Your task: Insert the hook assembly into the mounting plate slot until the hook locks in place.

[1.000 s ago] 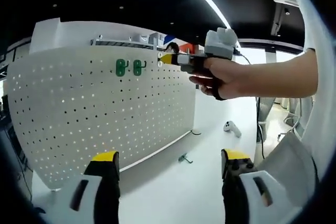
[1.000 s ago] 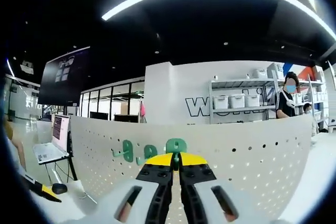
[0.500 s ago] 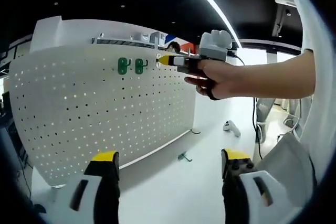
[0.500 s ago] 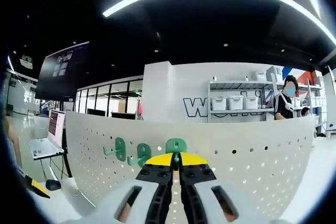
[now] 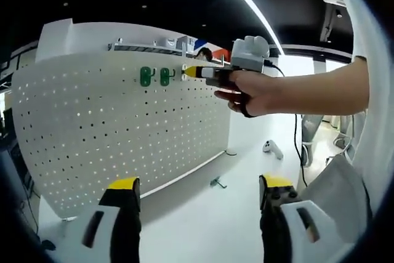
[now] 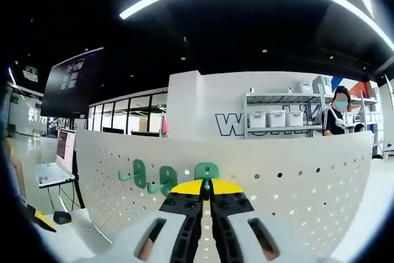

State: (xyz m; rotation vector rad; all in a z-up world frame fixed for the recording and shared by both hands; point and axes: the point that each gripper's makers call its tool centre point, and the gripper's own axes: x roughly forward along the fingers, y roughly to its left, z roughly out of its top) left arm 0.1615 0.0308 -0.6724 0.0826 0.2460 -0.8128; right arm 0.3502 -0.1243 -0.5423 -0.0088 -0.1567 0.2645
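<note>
A white perforated mounting plate [image 5: 117,127] stands upright on a white table. Two green hooks [image 5: 154,76] hang in its top rows. In the left gripper view a hand holds my right gripper [image 5: 189,72] with its yellow tips against the plate, just right of those hooks. In the right gripper view my right gripper [image 6: 206,188] is shut on a third green hook [image 6: 206,170], held at the plate [image 6: 295,183] beside the two mounted hooks [image 6: 154,177]. I cannot tell whether this hook sits in a hole. My left gripper [image 5: 200,184] stands open and holds nothing, well back from the plate.
A loose green hook [image 5: 215,183] lies on the table [image 5: 203,226] near the plate's foot, and a white controller [image 5: 273,149] further right. Past the plate's left end there is a laptop [image 6: 49,173]. Shelves with white boxes [image 6: 277,118] and a person [image 6: 337,118] are behind.
My right gripper has edged slightly left along the plate toward the two mounted hooks, still shut on the green hook. My left gripper has stayed open and still.
</note>
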